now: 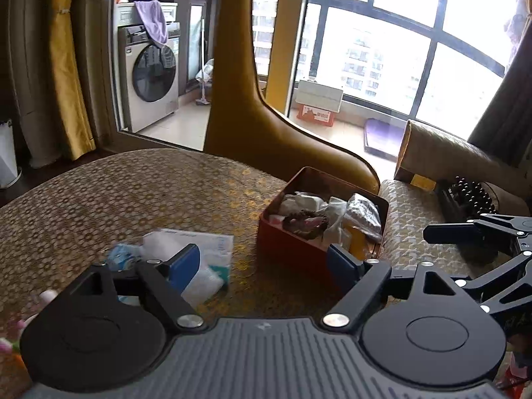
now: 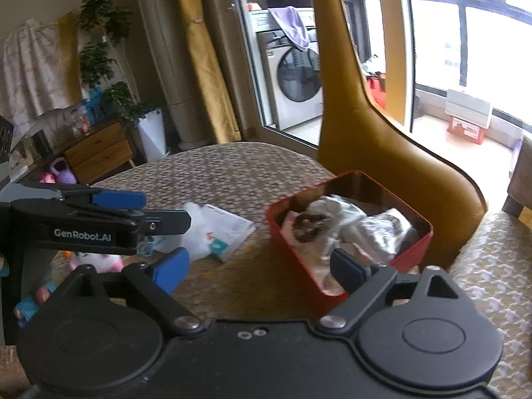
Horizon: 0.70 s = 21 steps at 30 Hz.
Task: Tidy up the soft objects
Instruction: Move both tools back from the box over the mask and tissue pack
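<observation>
Left wrist view: left gripper (image 1: 264, 262) spread wide, nothing between blue pads, raised over patterned tabletop (image 1: 116, 193). Red tin box (image 1: 286, 246) just ahead, stuffed with crumpled white cloths and bags (image 1: 332, 216). Plastic packets (image 1: 193, 252) loose on table left of box. Right gripper (image 1: 465, 232) at right edge.

Right wrist view: right gripper (image 2: 262, 267) spread wide, empty. Red tin box (image 2: 412, 249) ahead-right, packets (image 2: 216, 229) left, yellow chair back (image 2: 382, 139) behind.
</observation>
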### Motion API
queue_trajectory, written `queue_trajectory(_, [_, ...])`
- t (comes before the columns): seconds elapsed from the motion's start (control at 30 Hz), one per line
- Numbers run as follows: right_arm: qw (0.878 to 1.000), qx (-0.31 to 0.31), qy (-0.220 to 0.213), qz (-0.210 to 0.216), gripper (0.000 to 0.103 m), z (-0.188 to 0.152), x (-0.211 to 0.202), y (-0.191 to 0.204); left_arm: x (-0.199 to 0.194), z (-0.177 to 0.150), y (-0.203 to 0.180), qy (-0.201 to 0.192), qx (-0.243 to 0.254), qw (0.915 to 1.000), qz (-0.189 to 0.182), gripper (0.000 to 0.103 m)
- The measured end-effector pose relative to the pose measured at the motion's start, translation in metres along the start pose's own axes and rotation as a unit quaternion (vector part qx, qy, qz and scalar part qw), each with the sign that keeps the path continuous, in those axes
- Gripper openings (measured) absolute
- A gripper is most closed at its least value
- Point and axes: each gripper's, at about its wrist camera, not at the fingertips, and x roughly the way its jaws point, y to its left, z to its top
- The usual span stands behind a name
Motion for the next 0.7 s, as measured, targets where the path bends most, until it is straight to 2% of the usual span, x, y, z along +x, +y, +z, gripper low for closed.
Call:
queue_trajectory(0.17, [1.0,-0.007,-0.005,0.013,0.095,0.002,-0.005,0.022,-0.019,-0.006,0.024,-0.003,-0.008,1.0,0.002,0.088])
queue_trajectory(0.3, [1.0,-0.015,-0.002,0.021,0.097,0.004,-0.002,0.038,-0.027,-0.007,0.042,0.002,-0.012,0.9998,0.016,0.1])
queue_trajectory(0.53, [0.999,-0.028,0.005,0.035,0.098,0.008,0.009,0.061,-0.032,0.0,0.082,0.014,-0.028,0.999,0.031,0.101])
queue_trajectory(0.7, [0.998,-0.039,0.012,0.04,0.098,0.011,0.023,0.074,-0.022,0.013,0.114,0.047,-0.052,0.9975,-0.005,0.101])
